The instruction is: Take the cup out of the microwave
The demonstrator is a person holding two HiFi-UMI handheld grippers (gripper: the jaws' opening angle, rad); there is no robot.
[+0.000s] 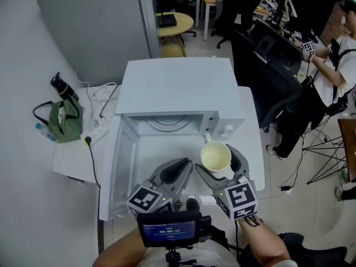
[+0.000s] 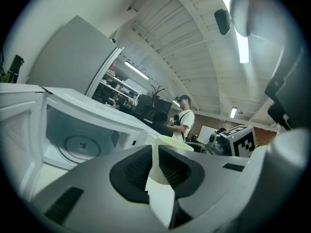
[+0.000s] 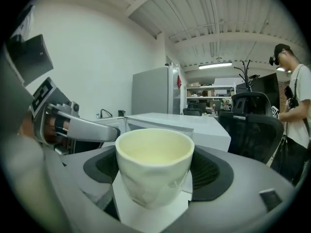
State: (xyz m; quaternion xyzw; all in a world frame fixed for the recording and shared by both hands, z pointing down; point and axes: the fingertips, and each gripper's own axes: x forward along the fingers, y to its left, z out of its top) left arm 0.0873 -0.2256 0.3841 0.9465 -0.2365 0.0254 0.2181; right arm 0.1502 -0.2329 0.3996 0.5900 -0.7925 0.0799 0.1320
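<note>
A cream cup (image 1: 215, 156) hangs in front of the open white microwave (image 1: 178, 88), outside its cavity. My right gripper (image 1: 220, 161) is shut on the cup, one grey finger on each side. In the right gripper view the cup (image 3: 154, 164) stands upright between the ribbed pads (image 3: 210, 171) of my right gripper (image 3: 154, 176). To the cup's left, my left gripper (image 1: 177, 170) is shut and holds nothing. In the left gripper view, the left gripper (image 2: 153, 165) has its jaws nearly together, and the cup (image 2: 171, 141) shows beyond them. The microwave's glass turntable (image 2: 81, 146) is bare.
The microwave door (image 1: 113, 168) stands swung out to the left. A green striped bag (image 1: 62, 121), a black bottle (image 1: 63, 87) and a power strip (image 1: 95, 131) lie on the table left of it. Black office chairs (image 1: 267, 65) and a person (image 1: 339, 54) are at right.
</note>
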